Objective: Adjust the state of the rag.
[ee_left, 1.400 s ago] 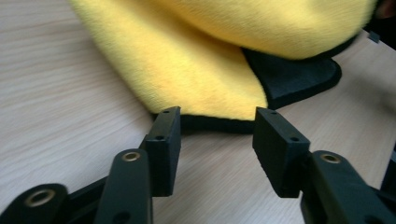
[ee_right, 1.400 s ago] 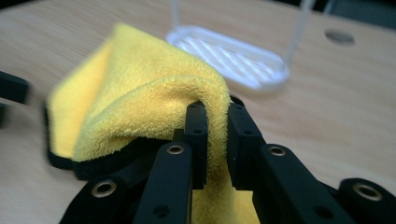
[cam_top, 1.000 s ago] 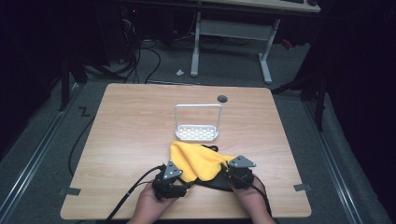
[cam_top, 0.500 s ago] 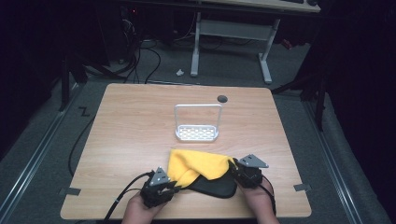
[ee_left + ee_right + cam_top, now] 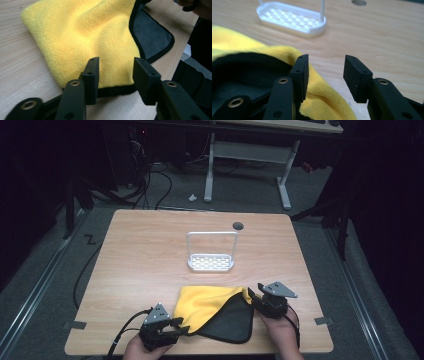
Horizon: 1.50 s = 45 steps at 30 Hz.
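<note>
High view looks down; both tool views closely share the cloth [image 5: 207, 302].

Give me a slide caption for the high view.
Two open grippers, left and right, flank a folded yellow-and-black cloth near a white rack.

Table: a light brown wooden table [image 5: 145, 255] with a small round dark hole [image 5: 238, 225] near its far edge.
Cloth: a soft yellow and black cloth [image 5: 212, 310] lies flat between the two grippers.
Rack: a small white plastic rack [image 5: 211, 262] with a wire hoop stands beyond the grippers.
</note>
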{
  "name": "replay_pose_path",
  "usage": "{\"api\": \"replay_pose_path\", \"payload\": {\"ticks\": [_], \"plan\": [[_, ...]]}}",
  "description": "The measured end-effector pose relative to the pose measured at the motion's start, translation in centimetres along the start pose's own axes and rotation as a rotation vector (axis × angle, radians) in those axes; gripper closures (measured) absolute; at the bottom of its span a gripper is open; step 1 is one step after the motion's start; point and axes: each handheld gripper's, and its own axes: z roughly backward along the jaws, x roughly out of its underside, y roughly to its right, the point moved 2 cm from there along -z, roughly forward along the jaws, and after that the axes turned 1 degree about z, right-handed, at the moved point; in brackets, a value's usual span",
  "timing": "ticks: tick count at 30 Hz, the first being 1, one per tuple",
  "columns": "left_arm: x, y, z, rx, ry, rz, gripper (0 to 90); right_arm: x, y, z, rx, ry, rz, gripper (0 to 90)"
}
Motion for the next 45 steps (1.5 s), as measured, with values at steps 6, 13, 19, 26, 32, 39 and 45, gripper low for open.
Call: {"api": "replay_pose_path", "payload": {"ticks": [6, 13, 19, 26, 32, 39, 45], "plan": [[-0.7, 0.6, -0.5, 0.024, 0.023, -0.027, 44.0, -0.1, -0.8, 1.9, -0.009, 0.036, 0.023, 53.3], [-1.1, 2.3, -4.5, -0.101, -0.116, -0.202, 38.9, 2.5, -3.3, 2.2, -0.109, -0.051, 0.035, 55.8], [-1.9, 1.4, -3.8, -0.103, -0.069, -0.173, 77.1, 4.6, -5.1, 1.1, -0.16, -0.179, 0.107, 72.6], [-2.9, -0.3, -0.9, -0.008, 0.053, -0.04, 81.0, 4.8, -3.9, 0.7, -0.108, -0.232, 0.13, 90.0], [-3.1, -2.2, 1.3, -0.012, 0.122, 0.035, 83.9, 5.2, -1.7, 1.3, -0.037, -0.246, 0.106, 90.0], [-2.7, -5.9, 2.8, -0.063, 0.159, 0.137, 84.4, 5.6, 1.8, 1.6, 0.053, -0.252, 0.042, 90.0], [-2.9, -7.4, 5.4, -0.034, 0.241, 0.217, 84.8, 5.5, 3.1, 1.4, 0.079, -0.248, 0.02, 90.0]]}}
